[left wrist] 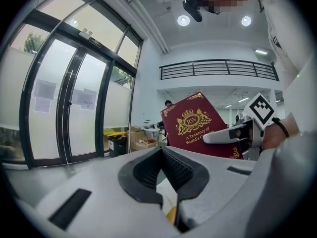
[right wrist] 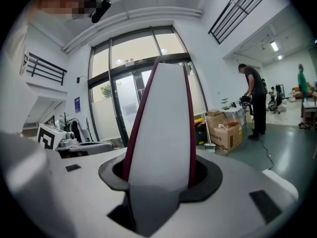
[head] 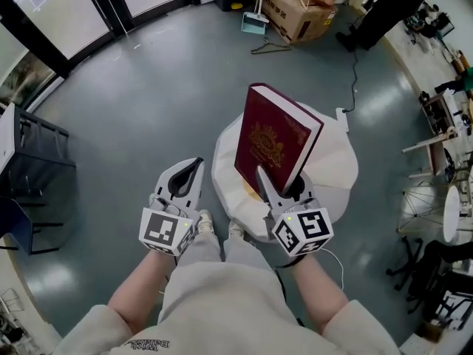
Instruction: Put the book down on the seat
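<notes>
A dark red hardback book [head: 275, 137] with gold print stands upright over a round white seat [head: 336, 161]. My right gripper [head: 279, 187] is shut on the book's lower edge; one white finger [head: 263, 180] lies against the front cover. In the right gripper view the book's pale page edge [right wrist: 161, 123] rises between the jaws of the right gripper [right wrist: 158, 175]. My left gripper [head: 196, 163] hangs left of the seat, shut and holding nothing. In the left gripper view the book [left wrist: 190, 125] and the right gripper [left wrist: 233, 133] show beyond the meeting tips of the left gripper [left wrist: 161, 151].
Grey floor surrounds the seat. Cardboard boxes [head: 295, 9] and a dustpan [head: 253, 22] sit at the back, with a person [head: 384, 6] standing nearby. A dark rack [head: 37, 168] stands at the left, chairs and desks [head: 436, 205] at the right. My shoes [head: 205, 224] are near the seat's front.
</notes>
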The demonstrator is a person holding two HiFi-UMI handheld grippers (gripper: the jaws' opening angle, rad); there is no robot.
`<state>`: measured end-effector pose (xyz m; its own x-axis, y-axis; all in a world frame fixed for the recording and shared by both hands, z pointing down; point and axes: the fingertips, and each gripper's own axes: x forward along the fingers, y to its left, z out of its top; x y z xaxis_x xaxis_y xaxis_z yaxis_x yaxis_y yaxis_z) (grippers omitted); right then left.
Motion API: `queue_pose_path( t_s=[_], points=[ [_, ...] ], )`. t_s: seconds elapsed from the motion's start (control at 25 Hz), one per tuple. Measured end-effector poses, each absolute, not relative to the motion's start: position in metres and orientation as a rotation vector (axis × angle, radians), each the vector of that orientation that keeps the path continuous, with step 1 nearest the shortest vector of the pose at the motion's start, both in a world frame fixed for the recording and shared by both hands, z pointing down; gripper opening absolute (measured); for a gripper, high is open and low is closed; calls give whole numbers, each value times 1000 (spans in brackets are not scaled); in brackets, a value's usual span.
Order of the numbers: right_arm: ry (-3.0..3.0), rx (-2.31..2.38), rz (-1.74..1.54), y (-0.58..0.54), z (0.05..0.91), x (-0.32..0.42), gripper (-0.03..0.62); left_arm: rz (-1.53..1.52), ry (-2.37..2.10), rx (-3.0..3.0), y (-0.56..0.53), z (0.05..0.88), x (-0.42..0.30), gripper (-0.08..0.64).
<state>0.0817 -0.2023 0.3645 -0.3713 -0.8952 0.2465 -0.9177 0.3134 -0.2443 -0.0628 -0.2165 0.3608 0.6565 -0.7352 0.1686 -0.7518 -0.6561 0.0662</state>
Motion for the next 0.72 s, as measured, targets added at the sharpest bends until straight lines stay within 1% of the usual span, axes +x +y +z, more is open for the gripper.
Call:
queue_pose_path(
  t_s=[0.12,0.32,0.56,0.72],
  points=[
    [-2477,1709,615,-231,395,86,224,172,-1224,2694,-243,385,-58,3],
    [-2448,1687,662,-271,461,90,224,162,-1200,2703,-280,439,-47,3],
    [-2411,1648,826,-305,573,87,225,225,-1208,2655,-315,545,-45,3],
    [-2384,1588,918,-317,664,76,225,252,-1193,2579,-324,633,-47,3]
  ],
)
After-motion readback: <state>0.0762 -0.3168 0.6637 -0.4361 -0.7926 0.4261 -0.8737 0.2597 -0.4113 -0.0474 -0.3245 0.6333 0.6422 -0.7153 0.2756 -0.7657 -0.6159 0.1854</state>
